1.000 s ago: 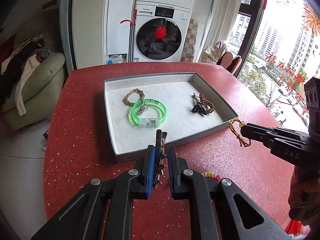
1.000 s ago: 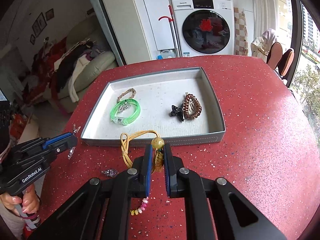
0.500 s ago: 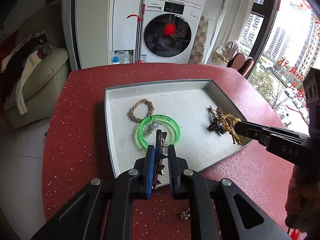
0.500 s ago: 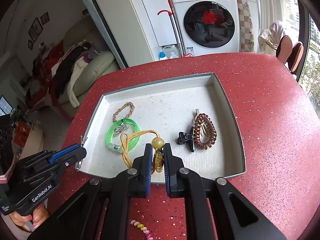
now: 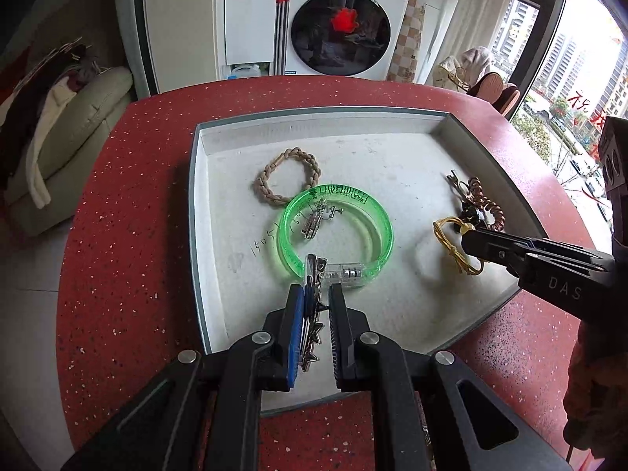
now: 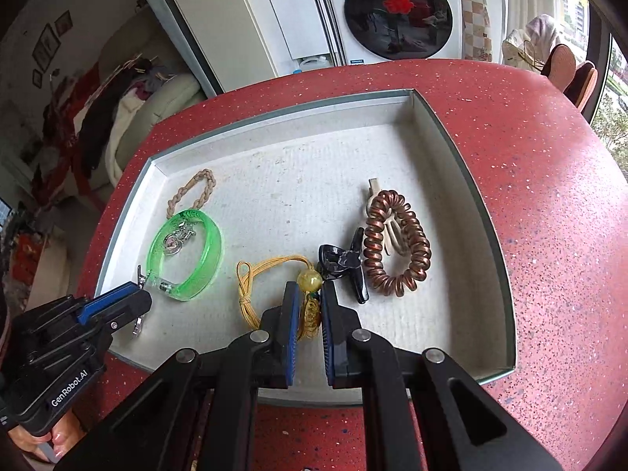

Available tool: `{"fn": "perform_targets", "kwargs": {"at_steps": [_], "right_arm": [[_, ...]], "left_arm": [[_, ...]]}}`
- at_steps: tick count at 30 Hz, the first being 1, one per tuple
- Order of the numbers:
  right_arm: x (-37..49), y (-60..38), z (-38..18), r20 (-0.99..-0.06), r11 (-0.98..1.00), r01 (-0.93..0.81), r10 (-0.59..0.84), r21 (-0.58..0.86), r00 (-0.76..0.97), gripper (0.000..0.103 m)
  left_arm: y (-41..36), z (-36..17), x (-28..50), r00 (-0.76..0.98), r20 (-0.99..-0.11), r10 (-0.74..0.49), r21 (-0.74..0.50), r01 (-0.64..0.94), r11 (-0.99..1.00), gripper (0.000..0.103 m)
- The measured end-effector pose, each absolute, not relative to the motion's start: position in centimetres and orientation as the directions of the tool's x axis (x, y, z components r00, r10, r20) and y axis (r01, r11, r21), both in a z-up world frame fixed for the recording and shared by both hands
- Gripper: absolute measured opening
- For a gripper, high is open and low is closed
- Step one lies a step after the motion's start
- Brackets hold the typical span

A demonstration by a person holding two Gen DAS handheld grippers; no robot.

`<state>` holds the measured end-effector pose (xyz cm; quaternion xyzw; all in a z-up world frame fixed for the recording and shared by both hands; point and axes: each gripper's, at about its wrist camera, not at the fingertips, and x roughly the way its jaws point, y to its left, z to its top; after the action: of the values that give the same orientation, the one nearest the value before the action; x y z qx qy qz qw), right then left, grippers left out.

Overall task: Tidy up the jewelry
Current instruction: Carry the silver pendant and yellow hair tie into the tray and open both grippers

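A grey tray (image 5: pixel 196 196) sits on the red table. In it lie a green bangle (image 5: pixel 337 231) with a silver charm inside, a braided beige band (image 5: pixel 286 176), a copper coil hair tie (image 6: pixel 396 243) and a black claw clip (image 6: pixel 345 267). My left gripper (image 5: pixel 316 302) is over the tray's near side, shut on a silver star hair clip (image 5: pixel 312 314), its tip by the bangle. My right gripper (image 6: pixel 308 302) is shut on a yellow cord bracelet (image 6: pixel 267 274) with an amber bead, low over the tray floor beside the black clip.
A washing machine (image 5: pixel 341 23) and white cabinets stand beyond the table. A sofa (image 5: pixel 59 129) with clothes is at left. Chairs and a window are at right. The right gripper shows in the left wrist view (image 5: pixel 467 241).
Both grippers moved forward from the table's front edge to over the tray, carrying the hair clip and the yellow bracelet. Both now hang lower over the tray floor.
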<state>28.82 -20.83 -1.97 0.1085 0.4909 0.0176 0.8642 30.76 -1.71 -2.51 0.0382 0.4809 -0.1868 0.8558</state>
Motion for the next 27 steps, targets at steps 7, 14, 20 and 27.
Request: {"fn": "perform_targets", "kwargs": {"at_steps": [7, 14, 20, 27], "right_arm": [[28.4, -21.5, -2.0, -0.846, 0.984, 0.096, 0.076, 0.149, 0.528, 0.012], [28.3, -21.3, -1.8, -0.842, 0.982, 0.08, 0.101, 0.169, 0.531, 0.025], [27.0, -21.5, -0.3, -0.806, 0.974, 0.087, 0.12, 0.207, 0.58, 0.052], [25.0, -22.2, 0.9, -0.774, 0.956, 0.114, 0.144, 0.269, 0.616, 0.057]], "left_arm": [[-2.7, -2.7, 30.5, 0.522, -0.827, -0.208, -0.011, 0.355, 0.935, 0.032], [-2.9, -3.1, 30.3, 0.519, -0.831, -0.198, 0.0, 0.357, 0.934, 0.032], [-2.7, -2.3, 29.8, 0.542, -0.816, -0.202, 0.005, 0.356, 0.935, 0.032], [-2.8, -1.6, 29.3, 0.563, -0.803, -0.196, 0.024, 0.359, 0.933, 0.032]]}}
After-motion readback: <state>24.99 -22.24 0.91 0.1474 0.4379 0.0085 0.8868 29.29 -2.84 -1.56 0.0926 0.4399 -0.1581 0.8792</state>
